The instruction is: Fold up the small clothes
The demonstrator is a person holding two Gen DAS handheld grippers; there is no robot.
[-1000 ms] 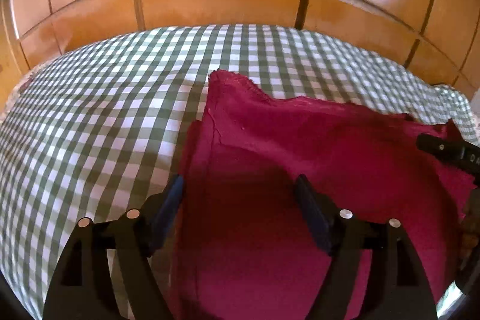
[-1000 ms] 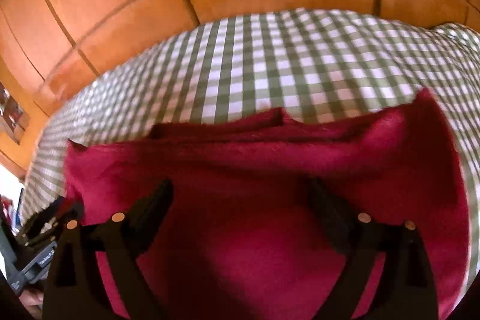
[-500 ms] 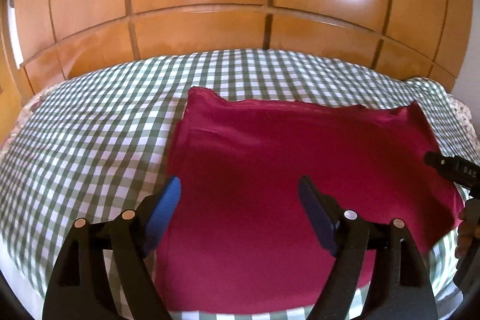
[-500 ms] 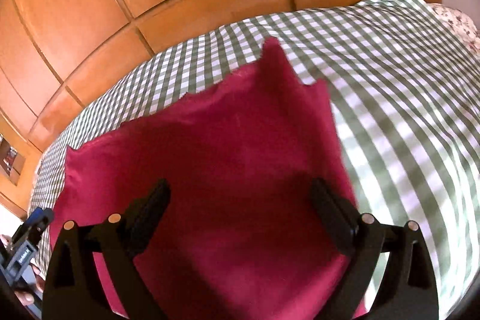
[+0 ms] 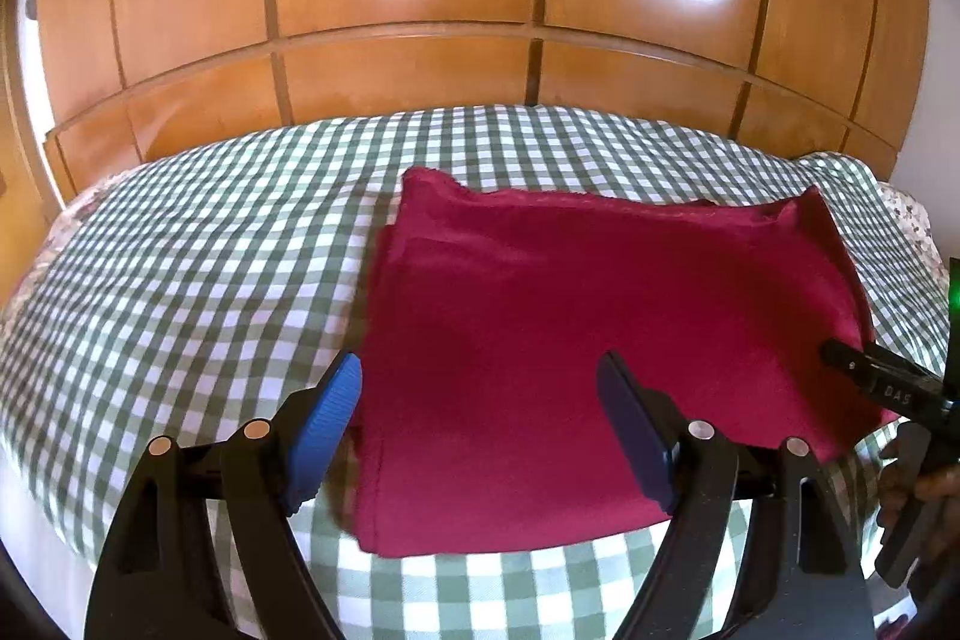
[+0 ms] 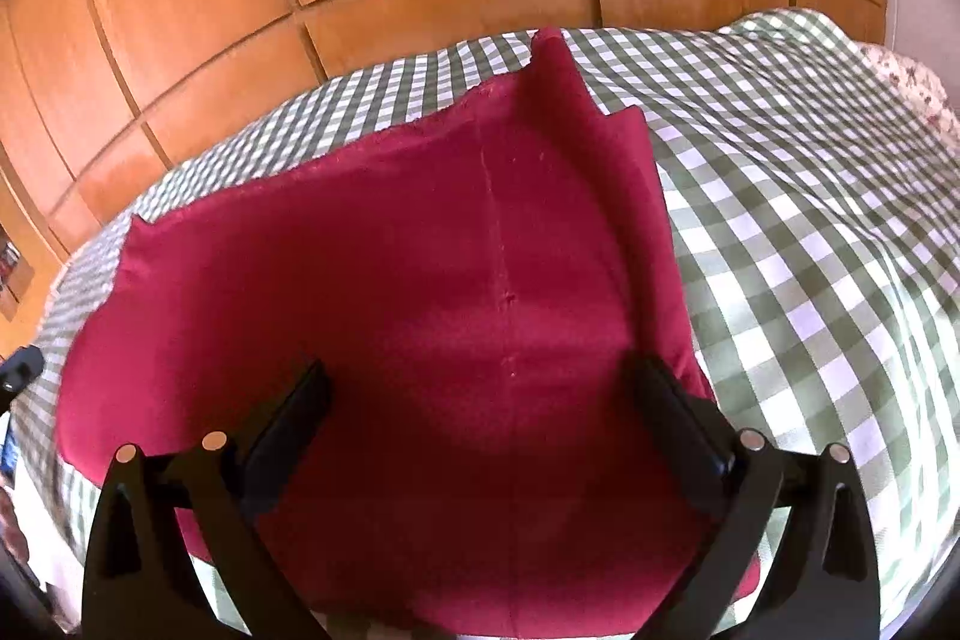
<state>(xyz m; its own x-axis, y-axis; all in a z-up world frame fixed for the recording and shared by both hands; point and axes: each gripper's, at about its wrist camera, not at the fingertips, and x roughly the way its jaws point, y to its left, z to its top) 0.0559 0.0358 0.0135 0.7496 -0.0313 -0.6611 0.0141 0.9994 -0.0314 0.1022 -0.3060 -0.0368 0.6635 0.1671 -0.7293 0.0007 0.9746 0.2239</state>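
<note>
1. A red cloth [image 5: 600, 340] lies folded flat on the checked bed [image 5: 180, 280].
2. Both tools are spread wide, empty: left tool [image 5: 480, 418], right tool [image 6: 486, 418], whose jaws have just been opening.
3. Only the right view shows the cloth's centre seam; only the left shows a hand [image 5: 924, 490].

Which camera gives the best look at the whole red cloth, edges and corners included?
The left wrist view: the red cloth lies there almost whole on the checked cover, its far edge and both far corners clear. In the right wrist view the cloth fills the frame, showing its centre seam, but its near edge is hidden behind the gripper.
</note>
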